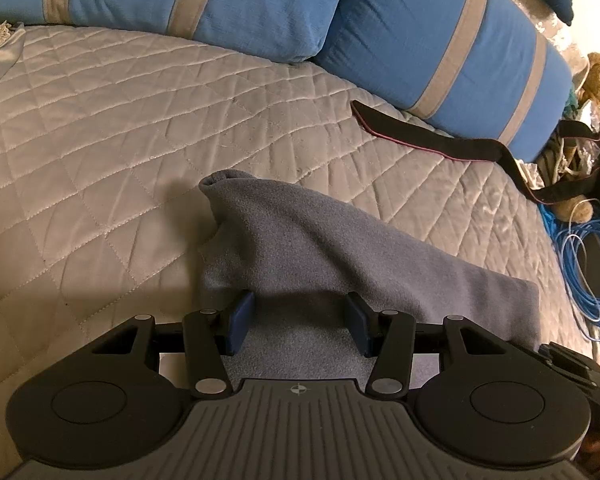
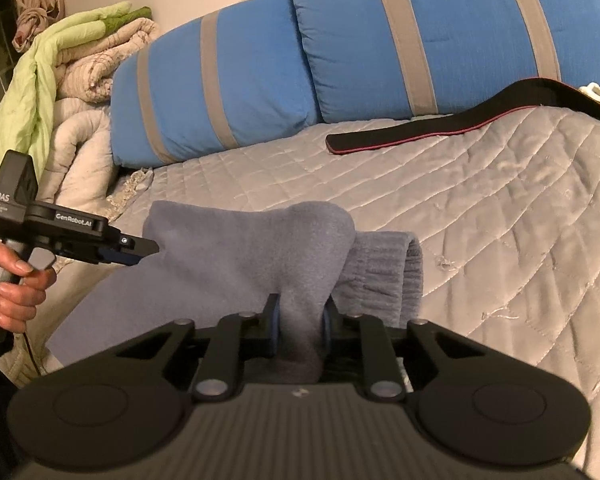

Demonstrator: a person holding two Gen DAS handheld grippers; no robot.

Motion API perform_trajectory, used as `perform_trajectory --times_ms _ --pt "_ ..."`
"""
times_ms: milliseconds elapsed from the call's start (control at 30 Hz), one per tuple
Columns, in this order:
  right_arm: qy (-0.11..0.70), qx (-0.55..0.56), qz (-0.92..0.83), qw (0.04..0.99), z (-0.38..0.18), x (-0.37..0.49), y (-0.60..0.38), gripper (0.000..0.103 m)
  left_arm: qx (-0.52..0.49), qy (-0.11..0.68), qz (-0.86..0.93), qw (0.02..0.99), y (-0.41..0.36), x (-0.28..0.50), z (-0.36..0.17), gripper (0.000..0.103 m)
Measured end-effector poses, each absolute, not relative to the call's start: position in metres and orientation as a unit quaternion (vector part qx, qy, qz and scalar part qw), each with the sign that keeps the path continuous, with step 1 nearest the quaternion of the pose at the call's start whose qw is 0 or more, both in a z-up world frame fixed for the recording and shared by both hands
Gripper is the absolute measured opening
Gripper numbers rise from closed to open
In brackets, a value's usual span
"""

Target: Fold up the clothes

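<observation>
- Left wrist view: your left gripper [image 1: 300,322] hangs with jaws spread wide, nothing pinched. The grey fleece garment [image 1: 320,240] lies beneath and just ahead of it on the quilted bedspread [image 1: 100,140]. A black strap [image 1: 428,138] rests near the blue pillows [image 1: 452,48].
- Right wrist view: your right gripper [image 2: 300,326] has jaws pressed onto a bunched fold of the garment [image 2: 236,256], lifting it. Your left hand [image 2: 14,296] holds the other gripper [image 2: 140,250] at the fabric's left edge.

I am working in a home bedroom: a quilted grey bedspread [image 1: 140,128] stretches beyond my jaws, two blue striped pillows [image 2: 340,56] lie past it, bundled blankets [image 2: 80,64] to the far left (a teddy bear [image 1: 598,80] off right).
</observation>
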State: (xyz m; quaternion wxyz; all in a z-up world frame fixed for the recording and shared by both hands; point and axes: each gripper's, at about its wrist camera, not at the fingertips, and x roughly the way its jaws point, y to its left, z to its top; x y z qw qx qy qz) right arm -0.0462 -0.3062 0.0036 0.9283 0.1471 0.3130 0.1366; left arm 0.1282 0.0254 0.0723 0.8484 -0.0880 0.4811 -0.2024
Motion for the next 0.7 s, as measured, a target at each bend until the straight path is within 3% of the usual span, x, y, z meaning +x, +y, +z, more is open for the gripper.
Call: perform_trajectory --times_ms 600,700 --pt "0.301 0.21 0.143 0.919 0.008 -0.055 -0.328 0.014 -0.108 0.483 -0.212 0.843 0.028 0.129 0.076 0.048" --pt "0.297 0.203 0.147 0.922 0.008 -0.055 -0.327 0.024 -0.11 0.479 -0.205 0.846 0.031 0.131 0.079 0.048"
